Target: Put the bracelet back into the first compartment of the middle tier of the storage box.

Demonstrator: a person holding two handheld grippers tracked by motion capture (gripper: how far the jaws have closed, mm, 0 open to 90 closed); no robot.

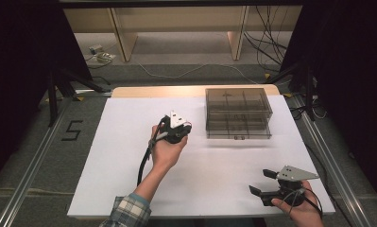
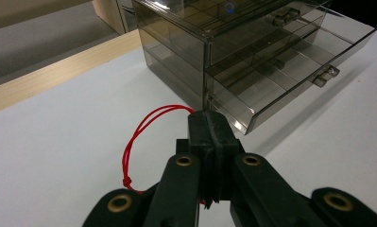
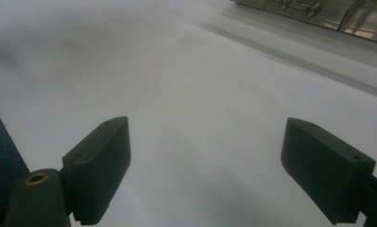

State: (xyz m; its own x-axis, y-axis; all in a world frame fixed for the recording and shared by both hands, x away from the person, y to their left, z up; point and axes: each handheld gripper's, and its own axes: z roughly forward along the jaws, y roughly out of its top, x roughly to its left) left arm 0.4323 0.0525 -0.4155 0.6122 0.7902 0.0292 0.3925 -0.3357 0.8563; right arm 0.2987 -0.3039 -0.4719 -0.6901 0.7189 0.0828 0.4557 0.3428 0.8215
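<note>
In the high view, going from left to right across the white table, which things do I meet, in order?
left gripper shut on the red cord → smoky clear drawer box → right gripper, jaws open, at the table's near right corner.

High view looks down over white table (image 1: 129, 142); left gripper view sits close to smoked drawer box (image 2: 252, 56), right gripper view low, sharing both.
</note>
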